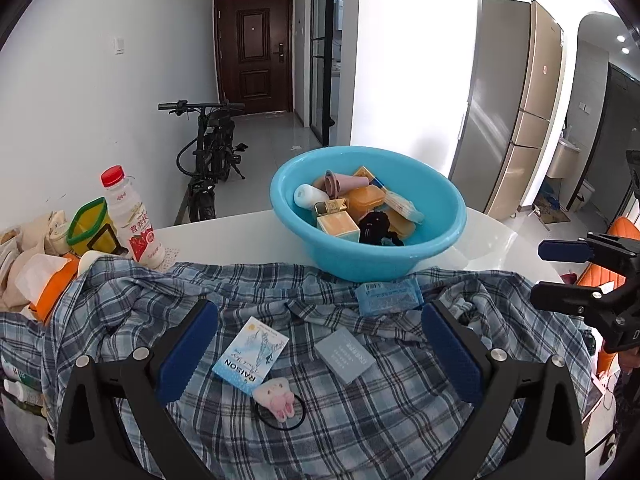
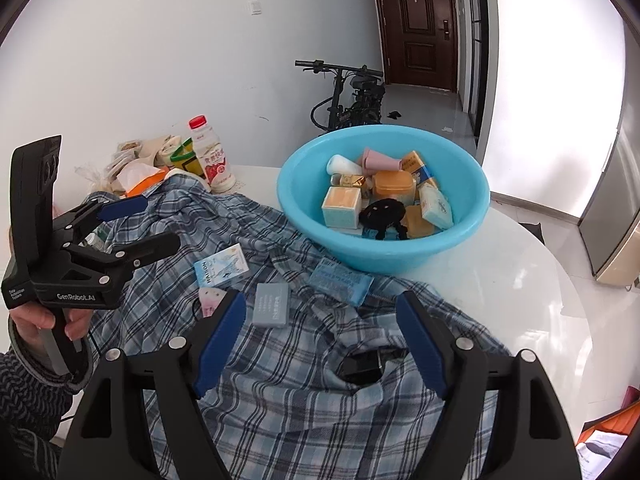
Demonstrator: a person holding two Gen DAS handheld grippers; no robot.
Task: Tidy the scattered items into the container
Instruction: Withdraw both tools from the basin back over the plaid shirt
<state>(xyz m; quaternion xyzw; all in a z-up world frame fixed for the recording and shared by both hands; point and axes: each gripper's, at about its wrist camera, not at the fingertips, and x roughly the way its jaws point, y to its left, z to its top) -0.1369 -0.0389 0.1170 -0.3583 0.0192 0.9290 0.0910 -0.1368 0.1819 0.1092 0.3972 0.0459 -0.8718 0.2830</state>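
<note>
Both the left gripper (image 1: 318, 354) and right gripper (image 2: 320, 346) are held open, empty; the light, stiff grey box (image 1: 345, 355) should be pinched across its narrow sides

White walls (image 1: 80, 92) are seen; a brown door (image 1: 254, 46) closes the hallway at twelve o'clock, a bicycle (image 1: 210, 148) is parked before it, and possibly a refrigerator (image 1: 516, 108) stands at two o'clock.

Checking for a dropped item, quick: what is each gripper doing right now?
Left gripper: open, holding nothing.
Right gripper: open, holding nothing.
</note>
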